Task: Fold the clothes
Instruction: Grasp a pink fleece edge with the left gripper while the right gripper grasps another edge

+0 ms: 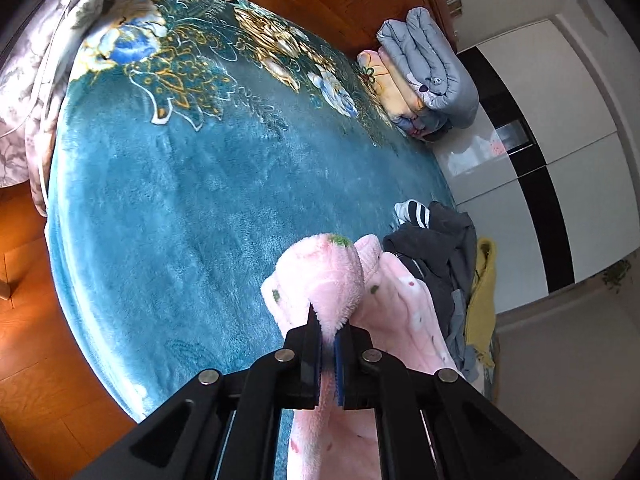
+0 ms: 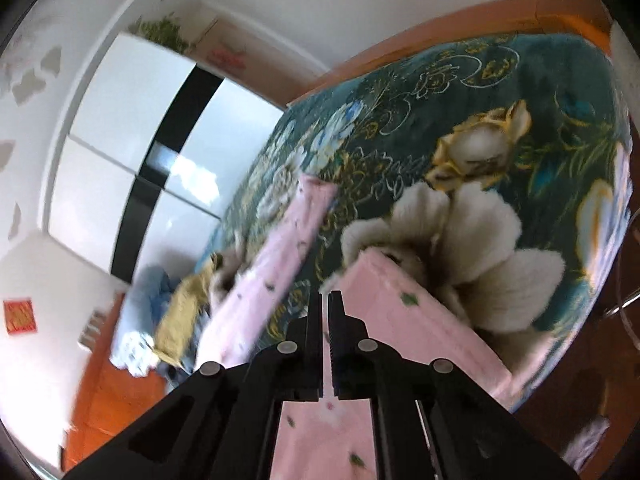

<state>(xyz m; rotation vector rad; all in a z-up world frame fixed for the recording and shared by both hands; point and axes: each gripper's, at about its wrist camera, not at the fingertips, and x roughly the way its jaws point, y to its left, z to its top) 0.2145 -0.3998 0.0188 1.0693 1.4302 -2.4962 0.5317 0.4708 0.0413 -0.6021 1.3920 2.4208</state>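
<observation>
Holding the pink fleece garment at two places, both grippers have their jaws pressed nearly together with fluffy cloth pinched between them. The left gripper bites a thick, bunched fold. The right gripper pinches a flatter edge of the same pink cloth, which hangs down under it.

The garment lies at the near edge of the bed, partly lifted off the teal flowered blanket. One long pink part, maybe a sleeve or a leg, stretches out across the blanket. Just beside it sits a pile of other clothes, dark grey, striped and yellow.

This pink thing looks soft, thick and floppy. It will sag and bend wherever nothing holds it up. It seems light, but bulky, so a fold may puff back open. The fuzzy cloth should not slip out of the jaws easily. The best places to grab are likely the corners, the hem or the shoulders, so it hangs flat.

A red square sticker on the wall has gold marks, too blurred to read. No brand or label shows on the clothes.
</observation>
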